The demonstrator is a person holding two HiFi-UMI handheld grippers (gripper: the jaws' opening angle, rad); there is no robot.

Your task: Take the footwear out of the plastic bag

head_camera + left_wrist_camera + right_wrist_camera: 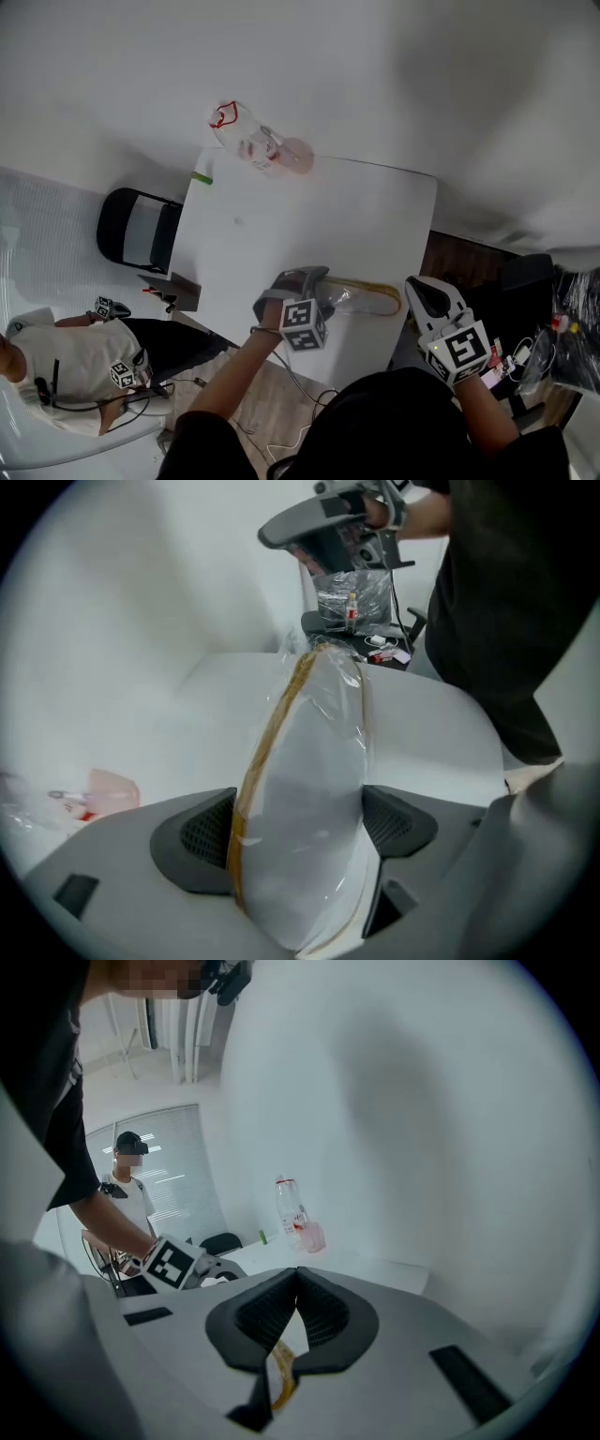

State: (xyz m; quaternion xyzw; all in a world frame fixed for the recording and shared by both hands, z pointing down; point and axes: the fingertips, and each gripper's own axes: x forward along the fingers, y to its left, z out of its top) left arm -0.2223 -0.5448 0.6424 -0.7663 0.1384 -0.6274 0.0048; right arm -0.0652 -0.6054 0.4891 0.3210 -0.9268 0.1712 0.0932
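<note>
Far left, beside the table: a second person in a white shirt [70, 361]; a black chair [127, 230] stands just behind.

White table [272, 220]: at its far edge a clear bottle [242, 136] with red on it, and a pale pink object [296, 156] just beside it.

Left gripper [298, 825]: over the table's near edge, jaws spread wide. The footwear [305, 789], a flat white sole with a tan rim, stands on edge between them, reaching across to both pads. It is not clamped.

Plastic bag [352, 298]: clear and crinkled, lying on the near part of the table between the two grippers. The footwear is still wrapped in it.

Right gripper [298, 1297]: jaws fully together, nothing held. It is held off the table's near right edge, above the bag's right end and apart from it. The tan rim shows only through the gap below its pads.
</note>
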